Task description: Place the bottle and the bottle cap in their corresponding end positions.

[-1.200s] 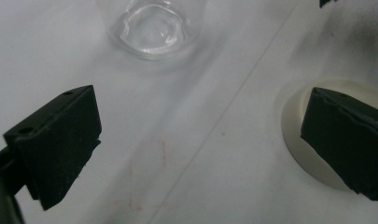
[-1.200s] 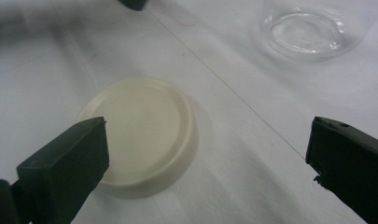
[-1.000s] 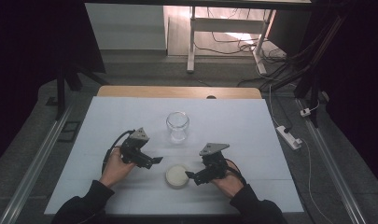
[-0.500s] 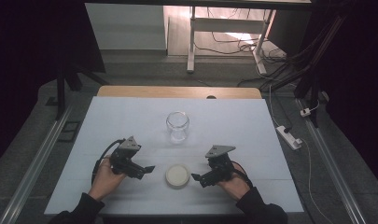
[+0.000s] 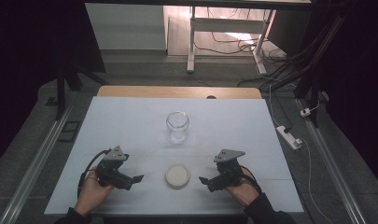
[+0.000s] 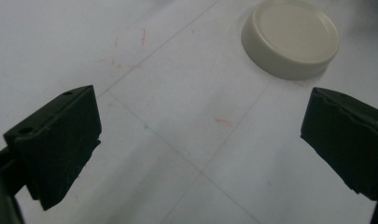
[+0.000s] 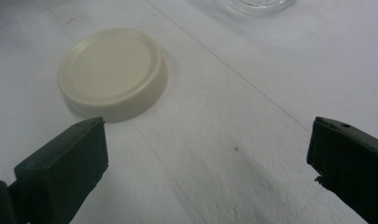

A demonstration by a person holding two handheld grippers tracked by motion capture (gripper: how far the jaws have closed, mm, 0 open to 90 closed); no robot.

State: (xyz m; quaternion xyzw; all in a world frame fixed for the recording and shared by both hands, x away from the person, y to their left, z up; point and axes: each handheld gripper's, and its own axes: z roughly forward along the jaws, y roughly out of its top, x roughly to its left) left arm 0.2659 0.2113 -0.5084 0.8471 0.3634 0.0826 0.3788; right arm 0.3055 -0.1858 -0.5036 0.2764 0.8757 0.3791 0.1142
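White table [image 5: 130,121]: both grippers, left [image 5: 133,178] and right [image 5: 206,181], jaws spread and empty, have drawn back from the lid [image 5: 178,176], jar [image 5: 178,126] beyond, grasp seemingly not begun.

Open table on every side of the cream lid [image 5: 178,176]

Bare white table [image 5: 130,126] separates the lid from the left gripper [image 5: 136,178] and right gripper [image 5: 204,181], both with jaws spread wide. Beyond the lid, well apart, a glass jar [image 5: 178,126] stands as the lone obstacle.
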